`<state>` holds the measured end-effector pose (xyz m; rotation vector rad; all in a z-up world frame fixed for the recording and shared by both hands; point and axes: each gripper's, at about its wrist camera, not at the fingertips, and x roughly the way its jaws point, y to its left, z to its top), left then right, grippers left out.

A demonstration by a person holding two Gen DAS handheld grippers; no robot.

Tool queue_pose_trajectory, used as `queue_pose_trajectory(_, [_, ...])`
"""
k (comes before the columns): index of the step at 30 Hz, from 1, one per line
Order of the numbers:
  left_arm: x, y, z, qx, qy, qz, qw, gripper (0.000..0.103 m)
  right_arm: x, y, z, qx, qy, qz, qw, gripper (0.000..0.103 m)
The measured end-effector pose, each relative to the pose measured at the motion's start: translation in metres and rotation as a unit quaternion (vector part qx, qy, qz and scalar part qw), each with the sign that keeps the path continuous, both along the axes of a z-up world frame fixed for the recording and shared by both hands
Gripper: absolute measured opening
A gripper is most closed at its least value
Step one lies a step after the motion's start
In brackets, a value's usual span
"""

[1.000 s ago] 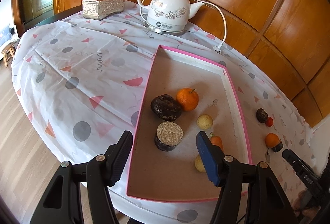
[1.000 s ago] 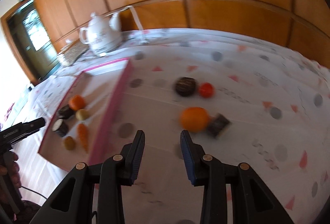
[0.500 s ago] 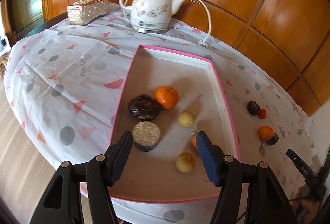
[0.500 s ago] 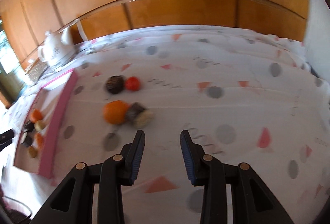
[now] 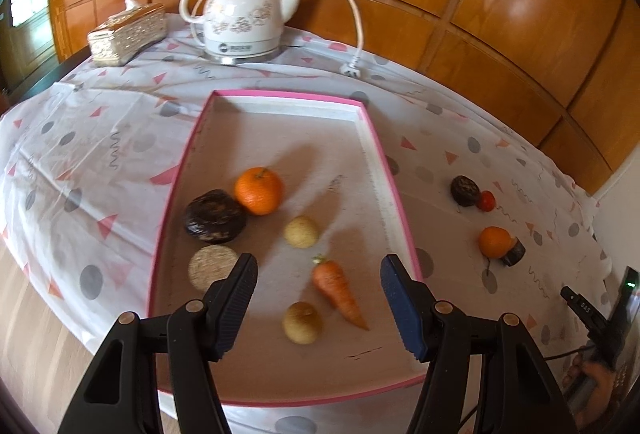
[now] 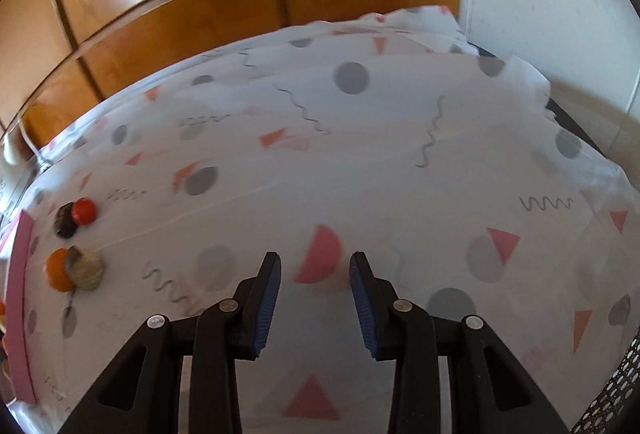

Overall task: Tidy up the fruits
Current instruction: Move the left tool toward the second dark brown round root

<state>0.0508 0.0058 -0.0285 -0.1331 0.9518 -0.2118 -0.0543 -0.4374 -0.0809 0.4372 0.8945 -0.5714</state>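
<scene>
Left wrist view is showing the left tongs [image 5: 318, 308] hanging spread and empty over the pink-edged tray [image 5: 374, 138], where an orange [image 5: 259, 191], a carrot [image 5: 338, 288] and other pieces are lying. The right tongs [image 6: 315, 304], jaws apart and gripping nothing, are pointing at bare tablecloth [image 6: 400, 170]. The loose orange [image 6: 58, 270] and red fruit [image 6: 84, 212] are sitting far off-centre, so a reach from here is risking a miss or a nudge that rolls them.

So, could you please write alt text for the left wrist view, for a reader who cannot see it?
The open, empty left gripper hangs above a pink-edged tray holding an orange, a carrot, two pale round fruits and two dark items. Four more pieces lie on the patterned tablecloth to the tray's right. A white kettle stands behind.
</scene>
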Motion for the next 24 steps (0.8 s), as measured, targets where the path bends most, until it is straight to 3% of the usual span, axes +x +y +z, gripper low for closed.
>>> queue_pose_trajectory(15, [0.026,-0.084,0.006,0.023,-0.01,-0.106,0.9941,0.065,-0.006,-0.024,-0.007,-0.036,-0.001,-0.055,0.998,0.036])
queue_pose_trajectory(24, [0.054,-0.136,-0.001,0.033,-0.009,-0.151,0.988,0.064,-0.002,-0.026,-0.01,-0.038,-0.005,-0.055,0.998,0.04])
